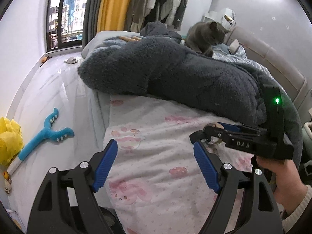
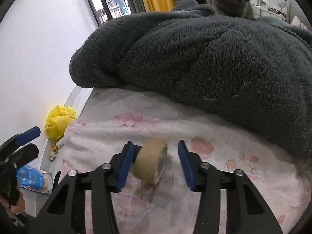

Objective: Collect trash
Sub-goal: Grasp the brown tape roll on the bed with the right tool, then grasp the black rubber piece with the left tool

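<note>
A beige roll of tape [image 2: 151,160] stands on edge on the pink-patterned bed sheet [image 2: 224,167]. My right gripper [image 2: 155,163] is open with its blue pads either side of the roll, the left pad touching or nearly touching it. In the left wrist view the right gripper [image 1: 212,136] shows side-on at the right, with the roll [image 1: 214,134] mostly hidden behind its fingers. My left gripper [image 1: 155,165] is open and empty above the sheet, left of the right gripper. A yellow plastic bag [image 2: 58,121] lies on the floor by the wall; it also shows in the left wrist view [image 1: 8,138].
A thick dark grey fleece blanket [image 1: 175,70] is heaped on the bed behind the roll. A grey cat [image 1: 204,37] sits on the bed beyond it. On the floor lie a blue toy [image 1: 45,132], a blue packet [image 2: 33,179] and a slipper [image 1: 70,60].
</note>
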The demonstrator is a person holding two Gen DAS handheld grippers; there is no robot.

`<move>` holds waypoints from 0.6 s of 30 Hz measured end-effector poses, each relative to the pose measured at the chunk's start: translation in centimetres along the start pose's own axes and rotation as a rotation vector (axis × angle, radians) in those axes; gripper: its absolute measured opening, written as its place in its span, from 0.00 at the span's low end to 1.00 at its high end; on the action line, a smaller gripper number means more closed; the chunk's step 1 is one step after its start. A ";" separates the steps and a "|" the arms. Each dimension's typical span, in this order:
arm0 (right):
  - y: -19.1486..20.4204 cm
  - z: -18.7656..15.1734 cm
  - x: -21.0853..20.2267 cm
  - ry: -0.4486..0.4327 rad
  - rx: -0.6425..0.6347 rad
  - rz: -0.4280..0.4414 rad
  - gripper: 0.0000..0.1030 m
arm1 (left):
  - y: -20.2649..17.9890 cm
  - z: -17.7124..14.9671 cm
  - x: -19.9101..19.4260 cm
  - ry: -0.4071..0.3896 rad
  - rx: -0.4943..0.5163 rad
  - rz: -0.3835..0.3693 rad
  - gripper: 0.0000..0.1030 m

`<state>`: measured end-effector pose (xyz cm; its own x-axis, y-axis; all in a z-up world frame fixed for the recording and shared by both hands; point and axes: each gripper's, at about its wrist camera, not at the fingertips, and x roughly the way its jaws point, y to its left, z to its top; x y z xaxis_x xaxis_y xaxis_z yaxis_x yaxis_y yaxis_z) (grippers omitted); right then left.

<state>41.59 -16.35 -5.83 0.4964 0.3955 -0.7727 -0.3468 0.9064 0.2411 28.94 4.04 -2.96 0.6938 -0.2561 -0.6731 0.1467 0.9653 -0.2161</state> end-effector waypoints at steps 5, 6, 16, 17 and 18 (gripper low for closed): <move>0.6 0.6 -0.1 0.004 -0.033 0.042 0.21 | -1.1 -0.3 1.4 0.032 0.031 -0.019 0.81; 0.7 0.7 -0.3 -0.001 -0.040 0.050 0.21 | -1.4 -0.4 1.7 0.039 0.036 -0.025 0.81; 0.1 1.1 -3.1 -0.041 -0.065 0.123 0.14 | -4.4 -1.7 3.6 0.083 0.099 -0.070 0.83; 0.0 1.1 -3.0 -0.037 -0.066 0.121 0.14 | -4.7 -1.8 3.9 0.086 0.103 -0.072 0.83; -0.1 1.0 -2.6 -0.023 -0.059 0.132 0.14 | -5.0 -1.9 4.0 0.089 0.105 -0.075 0.83</move>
<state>41.17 -17.31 -3.27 0.4614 0.5148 -0.7225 -0.4565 0.8361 0.3042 29.68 -1.88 -5.95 0.6139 -0.3263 -0.7188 0.2718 0.9423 -0.1956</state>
